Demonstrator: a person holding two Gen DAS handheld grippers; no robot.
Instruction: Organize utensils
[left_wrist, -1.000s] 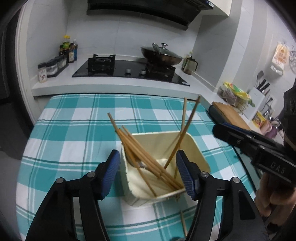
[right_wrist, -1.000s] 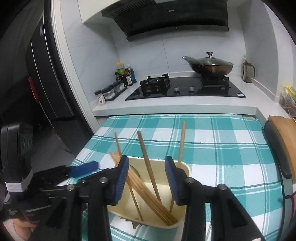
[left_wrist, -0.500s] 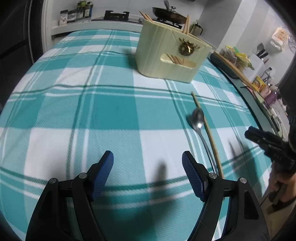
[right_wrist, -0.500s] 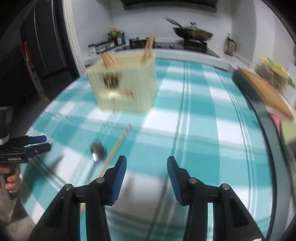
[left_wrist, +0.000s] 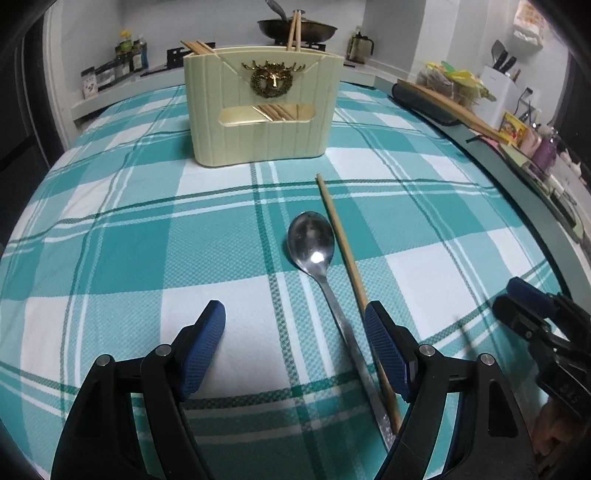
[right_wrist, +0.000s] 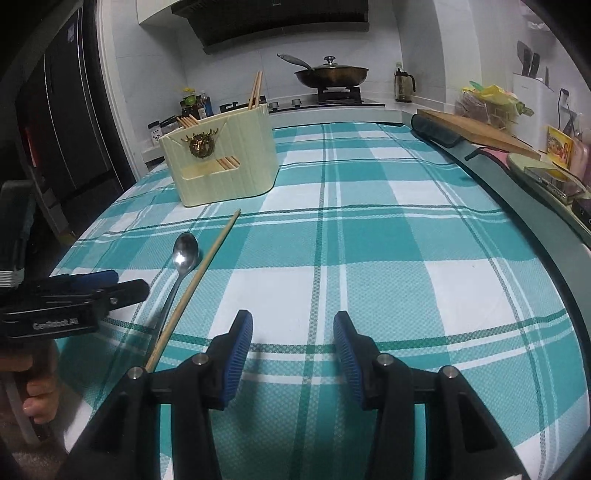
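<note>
1. A cream utensil holder (left_wrist: 260, 110) stands upright on a table (left_wrist: 122, 254) covered in a teal and white checked cloth; several chopsticks already lean inside it, their tips showing above its rim.
2. In front of the holder, on its near side, a metal spoon (left_wrist: 312, 240) lies flat with its bowl pointing toward the holder; a single wooden chopstick (left_wrist: 341, 240) lies just beside the spoon, roughly parallel, apart from the holder.
3. The left hand-held gripper (left_wrist: 295, 350) hangs low over the spoon's handle, fingers spread wide and holding nothing; the chopstick runs close by its right finger.
4. The right hand-held gripper (right_wrist: 293, 350) sits farther from the holder over bare cloth, fingers wide apart, empty.
5. The spoon is likely stiff, light and slippery; its thin handle is best pinched near the middle, across its width.
6. The chopstick looks light, rigid and prone to rolling; gripping near its centre should keep it level.
</note>
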